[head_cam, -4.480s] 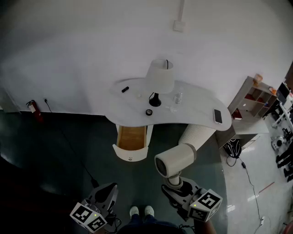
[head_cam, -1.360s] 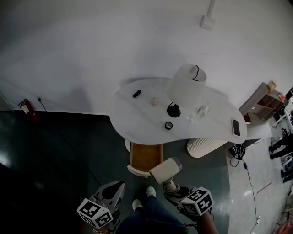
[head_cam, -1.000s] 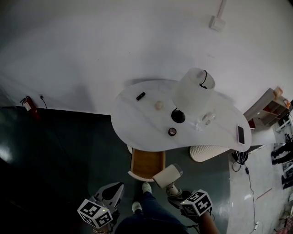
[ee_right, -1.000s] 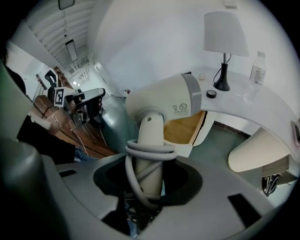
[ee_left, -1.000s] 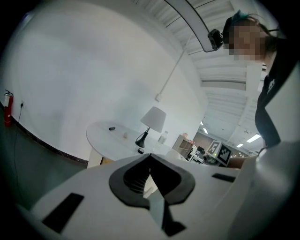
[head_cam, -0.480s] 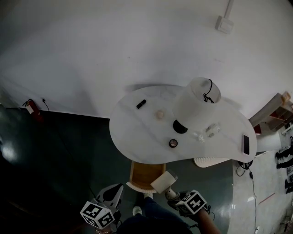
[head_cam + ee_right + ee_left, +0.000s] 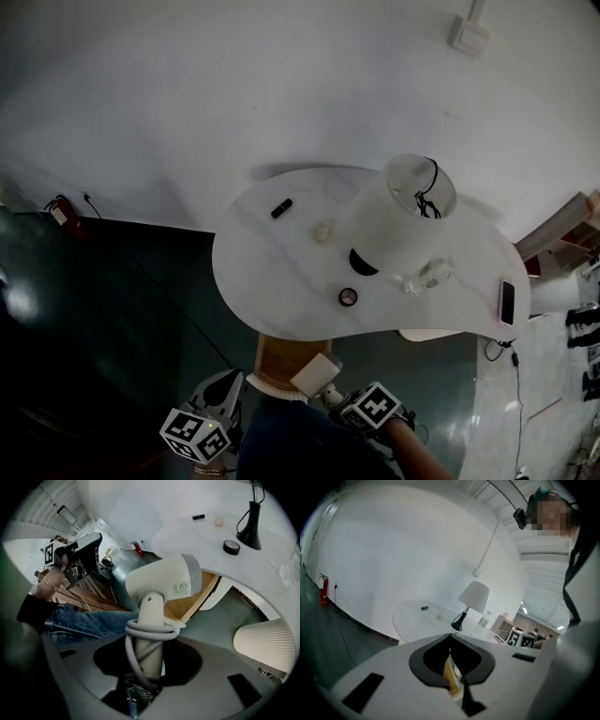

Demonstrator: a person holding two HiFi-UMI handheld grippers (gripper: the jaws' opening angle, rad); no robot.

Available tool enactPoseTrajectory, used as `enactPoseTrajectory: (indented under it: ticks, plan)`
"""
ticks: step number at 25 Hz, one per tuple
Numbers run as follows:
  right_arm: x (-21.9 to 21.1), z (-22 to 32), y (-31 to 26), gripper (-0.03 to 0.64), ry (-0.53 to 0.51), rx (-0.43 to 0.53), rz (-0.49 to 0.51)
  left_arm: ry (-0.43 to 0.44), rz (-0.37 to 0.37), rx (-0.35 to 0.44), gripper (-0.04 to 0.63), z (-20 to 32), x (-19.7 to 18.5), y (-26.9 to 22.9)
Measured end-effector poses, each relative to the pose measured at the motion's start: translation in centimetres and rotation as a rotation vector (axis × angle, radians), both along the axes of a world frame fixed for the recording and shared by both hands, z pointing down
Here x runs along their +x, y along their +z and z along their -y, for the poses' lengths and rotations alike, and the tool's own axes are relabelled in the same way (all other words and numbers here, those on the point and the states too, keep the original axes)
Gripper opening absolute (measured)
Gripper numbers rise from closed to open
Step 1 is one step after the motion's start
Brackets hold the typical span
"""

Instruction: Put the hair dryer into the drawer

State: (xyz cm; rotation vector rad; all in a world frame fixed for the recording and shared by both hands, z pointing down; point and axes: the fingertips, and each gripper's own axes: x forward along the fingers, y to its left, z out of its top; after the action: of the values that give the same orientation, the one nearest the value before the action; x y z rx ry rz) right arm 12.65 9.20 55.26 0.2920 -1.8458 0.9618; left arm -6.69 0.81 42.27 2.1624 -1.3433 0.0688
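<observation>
1. Right gripper (image 7: 334, 396): lower centre of the head view. Its jaws are clamped on the handle of the hair dryer (image 7: 161, 584), which has its grey cord coiled round it.
2. Hair dryer: held with the barrel up and lying crosswise in the right gripper view. In the head view it sits at the front right corner of the drawer (image 7: 277, 360). It is not lying inside.
3. Drawer: pulled open below the near edge of the white table (image 7: 272, 272), with its wooden inside exposed.
4. Left gripper (image 7: 228, 386): lower left of the head view, left of the drawer. Its jaws are closed together with nothing between them.
5. Table top: a white-shaded lamp (image 7: 398, 225) at centre right, a phone (image 7: 507, 302) at the far right edge, and a small black object (image 7: 280, 208) at upper left.
</observation>
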Motion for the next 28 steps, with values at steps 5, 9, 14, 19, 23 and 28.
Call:
enactPoseTrajectory:
  ticks: [5, 9, 14, 19, 23, 28]
  plan:
    - [0.1, 0.3, 1.4, 0.183, -0.003, -0.056, -0.024, -0.005, 0.007, -0.004, 0.015, 0.6, 0.0, -0.1]
    - [-0.1, 1.0, 2.6, 0.183, 0.019, -0.077, -0.039, 0.0, 0.001, -0.006, 0.015, 1.3, -0.2, -0.1]
    - [-1.0, 1.4, 3.3, 0.183, 0.044, -0.104, -0.063, 0.022, -0.03, -0.034, 0.015, 2.0, -0.8, 0.4]
    - [-2.0, 2.3, 5.1, 0.183, 0.096, -0.149, -0.097, 0.092, -0.036, -0.014, 0.015, 4.0, -1.4, -0.1]
    - [-3.1, 3.2, 5.2, 0.183, 0.104, -0.148, -0.133, 0.155, -0.038, -0.013, 0.015, 4.9, -1.8, 0.0]
    - [-4.8, 4.0, 5.7, 0.183, 0.121, -0.157, -0.133, 0.236, -0.021, -0.061, 0.015, 5.8, -2.0, 2.4]
